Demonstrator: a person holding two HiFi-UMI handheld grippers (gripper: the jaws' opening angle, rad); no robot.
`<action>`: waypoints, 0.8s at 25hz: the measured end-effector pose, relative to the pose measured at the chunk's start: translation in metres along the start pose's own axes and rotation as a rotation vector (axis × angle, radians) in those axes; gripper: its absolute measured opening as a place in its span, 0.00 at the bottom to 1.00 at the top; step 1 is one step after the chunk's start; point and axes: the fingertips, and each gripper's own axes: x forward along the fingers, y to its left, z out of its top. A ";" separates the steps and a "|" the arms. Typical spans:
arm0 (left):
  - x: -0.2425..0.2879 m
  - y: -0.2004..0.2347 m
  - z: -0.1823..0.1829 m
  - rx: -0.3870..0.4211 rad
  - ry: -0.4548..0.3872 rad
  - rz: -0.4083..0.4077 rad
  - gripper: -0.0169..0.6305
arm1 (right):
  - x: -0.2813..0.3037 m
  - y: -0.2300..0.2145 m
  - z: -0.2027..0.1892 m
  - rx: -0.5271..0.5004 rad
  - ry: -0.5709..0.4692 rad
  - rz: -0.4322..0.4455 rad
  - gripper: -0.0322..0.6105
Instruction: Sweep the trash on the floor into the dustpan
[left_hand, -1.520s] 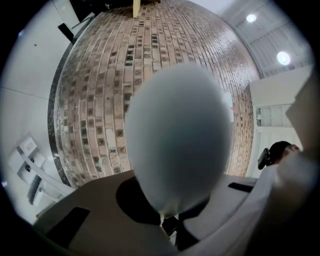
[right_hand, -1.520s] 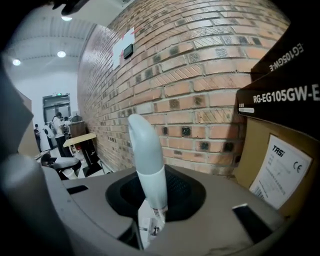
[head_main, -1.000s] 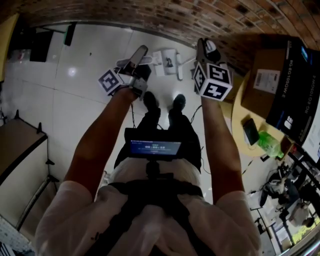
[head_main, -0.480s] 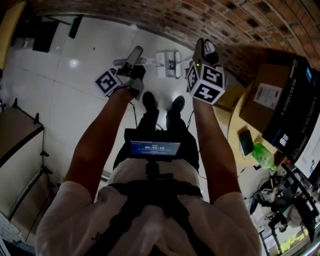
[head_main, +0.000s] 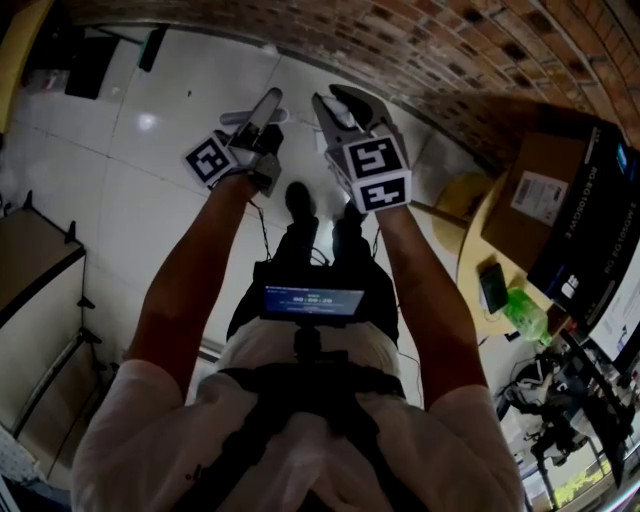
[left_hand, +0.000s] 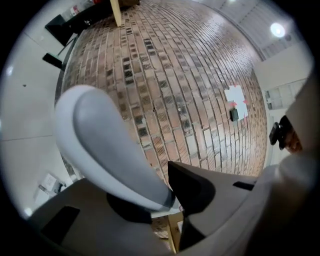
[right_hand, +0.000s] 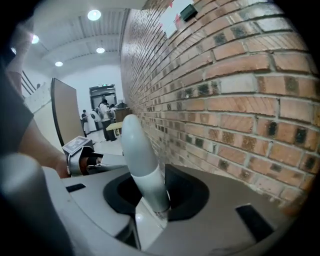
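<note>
Upper centre in the head view, our left gripper (head_main: 268, 102) and right gripper (head_main: 335, 97) hover side by side, both with jaws just opening and nothing between them. Small pale scraps (left_hand: 49, 183), which we take for the trash, lie on the floor (left_hand: 25, 130) at the foot of the brick wall (left_hand: 190, 90), lower left in the left gripper view. They sit ahead of and below both tips, and we cannot tell which gripper is nearer.

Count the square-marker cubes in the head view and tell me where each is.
2. One cube rides the left gripper, over the white floor; the other rides the right gripper, nearer the brick wall. No others show.
</note>
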 end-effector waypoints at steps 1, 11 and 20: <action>-0.001 0.001 -0.001 0.020 0.014 0.001 0.17 | 0.003 0.003 0.000 -0.002 0.004 0.026 0.22; -0.006 0.002 0.003 0.084 0.083 -0.050 0.22 | 0.031 0.040 -0.002 -0.067 0.069 0.234 0.40; -0.009 0.002 0.004 0.085 0.115 -0.076 0.21 | 0.045 0.055 -0.015 -0.422 0.186 0.234 0.49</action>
